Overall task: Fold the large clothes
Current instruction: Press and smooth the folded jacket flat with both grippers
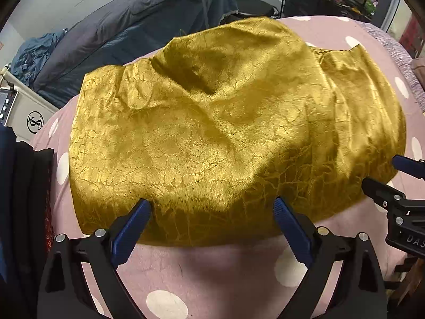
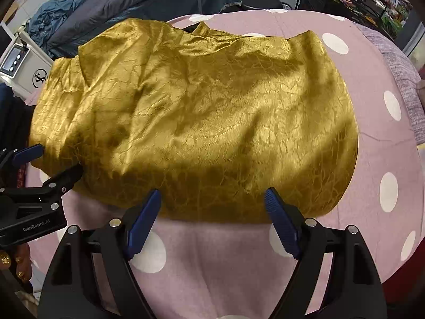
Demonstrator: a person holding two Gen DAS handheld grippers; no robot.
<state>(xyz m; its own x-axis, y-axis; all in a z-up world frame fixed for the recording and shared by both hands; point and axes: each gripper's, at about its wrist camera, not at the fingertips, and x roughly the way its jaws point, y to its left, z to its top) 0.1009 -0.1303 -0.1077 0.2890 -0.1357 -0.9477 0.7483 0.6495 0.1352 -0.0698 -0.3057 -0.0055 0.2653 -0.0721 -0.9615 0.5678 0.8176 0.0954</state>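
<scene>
Left wrist view: gold garment (image 1: 225,133), folded and wrinkled, spread on a pink polka-dot blanket (image 1: 212,271). Left gripper (image 1: 212,204) at its near edge, jaws wide, holding nothing. Right gripper (image 2: 212,195) likewise wide at the near edge. Grey bedding (image 1: 119,34) far left.

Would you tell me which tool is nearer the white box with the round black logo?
Left tool; the white box lies off its left, the right tool is farther right.

Gold crackle-patterned garment (image 1: 225,133), pink white-dotted blanket (image 1: 212,271), blue-padded claws
</scene>
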